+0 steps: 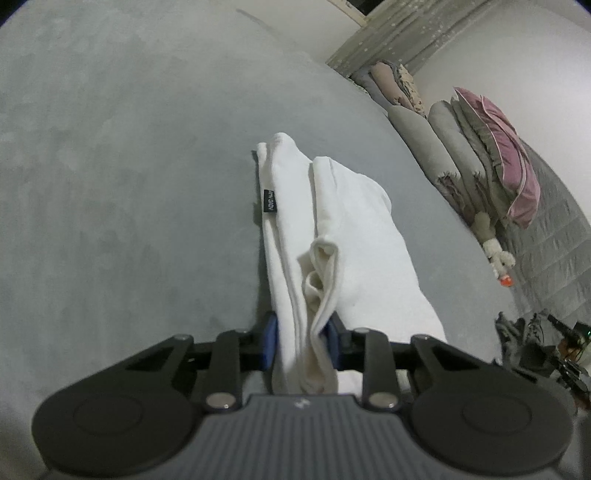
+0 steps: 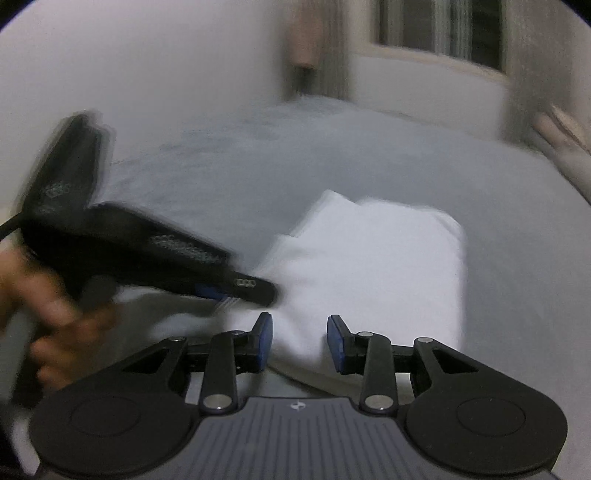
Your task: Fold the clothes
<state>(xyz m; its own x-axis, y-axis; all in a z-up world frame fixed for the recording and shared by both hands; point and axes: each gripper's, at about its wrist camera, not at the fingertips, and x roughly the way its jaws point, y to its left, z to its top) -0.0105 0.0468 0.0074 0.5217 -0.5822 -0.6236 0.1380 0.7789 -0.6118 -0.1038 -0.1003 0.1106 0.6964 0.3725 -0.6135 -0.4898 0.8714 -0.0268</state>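
Grey bed (image 1: 129, 166) by pillows (image 1: 480, 155) – left gripper (image 1: 302, 345) pinching white garment (image 1: 351, 229), right gripper (image 2: 300, 341) fingers apart.

From my seat the right wrist view is smeared by motion; the left gripper (image 2: 255, 291) and the hand (image 2: 40, 314) holding it are streaks, so I can't read its fingertips there; the window (image 2: 439, 29) is a blur; in the left wrist view the white garment (image 1: 332, 236) hides its own near end behind the gripper body; dark gear (image 1: 554, 347) at the right edge is cut off.
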